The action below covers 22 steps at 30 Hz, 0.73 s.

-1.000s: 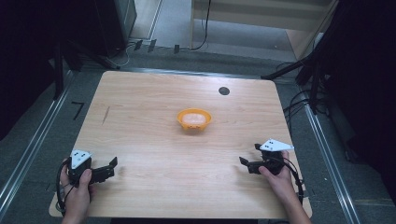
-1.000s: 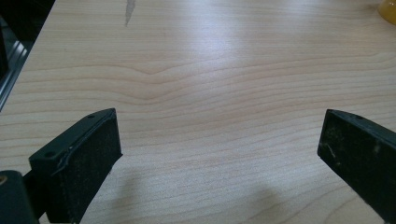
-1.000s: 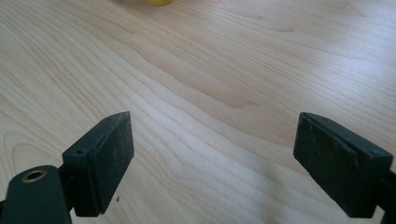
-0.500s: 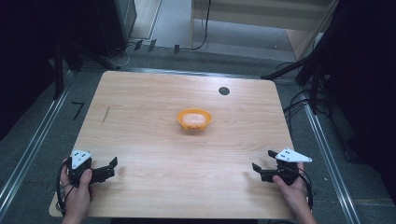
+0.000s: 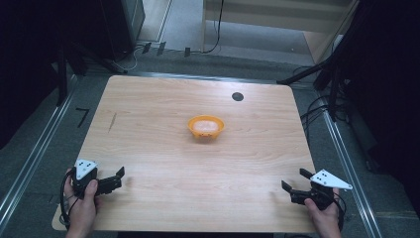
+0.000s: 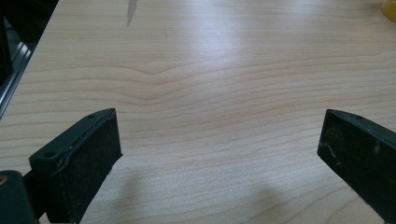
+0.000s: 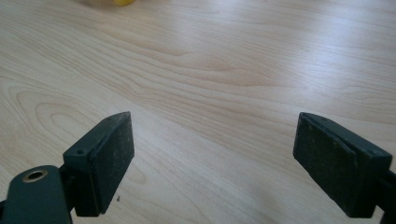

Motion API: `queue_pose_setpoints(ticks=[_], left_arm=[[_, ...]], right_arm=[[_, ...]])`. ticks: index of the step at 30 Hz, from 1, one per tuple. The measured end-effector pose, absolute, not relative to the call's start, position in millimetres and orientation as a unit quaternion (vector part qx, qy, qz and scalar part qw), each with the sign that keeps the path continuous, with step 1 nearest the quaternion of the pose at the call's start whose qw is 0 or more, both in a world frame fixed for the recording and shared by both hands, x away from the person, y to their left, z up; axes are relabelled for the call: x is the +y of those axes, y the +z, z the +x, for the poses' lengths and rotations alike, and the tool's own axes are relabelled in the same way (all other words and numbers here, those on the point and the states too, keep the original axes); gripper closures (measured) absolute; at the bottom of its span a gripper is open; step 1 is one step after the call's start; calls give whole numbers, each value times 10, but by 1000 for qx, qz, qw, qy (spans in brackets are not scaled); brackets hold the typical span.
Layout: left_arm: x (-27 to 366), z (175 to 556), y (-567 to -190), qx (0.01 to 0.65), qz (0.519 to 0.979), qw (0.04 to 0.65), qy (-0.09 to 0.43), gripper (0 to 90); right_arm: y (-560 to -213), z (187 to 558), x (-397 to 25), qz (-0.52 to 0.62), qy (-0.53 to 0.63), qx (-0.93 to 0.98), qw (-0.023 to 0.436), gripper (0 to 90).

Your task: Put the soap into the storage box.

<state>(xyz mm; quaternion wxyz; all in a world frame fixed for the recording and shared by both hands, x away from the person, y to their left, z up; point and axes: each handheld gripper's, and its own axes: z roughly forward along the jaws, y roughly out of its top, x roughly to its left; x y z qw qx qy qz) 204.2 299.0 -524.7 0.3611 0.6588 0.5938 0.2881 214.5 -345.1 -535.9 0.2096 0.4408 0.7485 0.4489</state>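
High view: wooden table [image 5: 158, 148] with rounded corners, an orange bowl [image 5: 206, 127] standing near its centre, something pale inside it that cannot be identified. A small dark round spot [image 5: 237, 96] sits on the tabletop at about 1 o'clock from the bowl, well apart from it. Left gripper [image 5: 115, 179] lies at 7 o'clock from the bowl, near the table's near left corner, held by the left hand [image 5: 81, 210]; its jaws are spread and point toward the table's middle, nothing between them. Right gripper [image 5: 295, 182] lies at 5 o'clock from the bowl, near the near right corner, held by the right hand [image 5: 324, 220]; its jaws are likewise spread and empty

Left gripper view: both black jaws stand wide apart over bare wood grain; a sliver of the bowl [image 6: 388, 9] shows at 1 o'clock, well apart

Right gripper view: jaws wide apart, bare wood between them; the bowl's edge [image 7: 114, 2] shows at 11 o'clock, well apart
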Motion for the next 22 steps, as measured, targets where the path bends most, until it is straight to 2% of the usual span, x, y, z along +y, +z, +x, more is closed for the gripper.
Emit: queue_pose_setpoints(ticks=[10, 13, 22], left_arm=[[2990, 2040, -5246, 589, 661, 365, 287, 0], [2991, 2036, -5245, 589, 661, 367, 287, 0], [2994, 2040, -5246, 590, 662, 365, 285, 0]], right_arm=[[-5372, 2081, -3587, 465, 472, 719, 212, 115], [-5370, 2080, -3618, 461, 487, 714, 200, 38], [-5376, 2084, -3586, 459, 478, 721, 203, 38]])
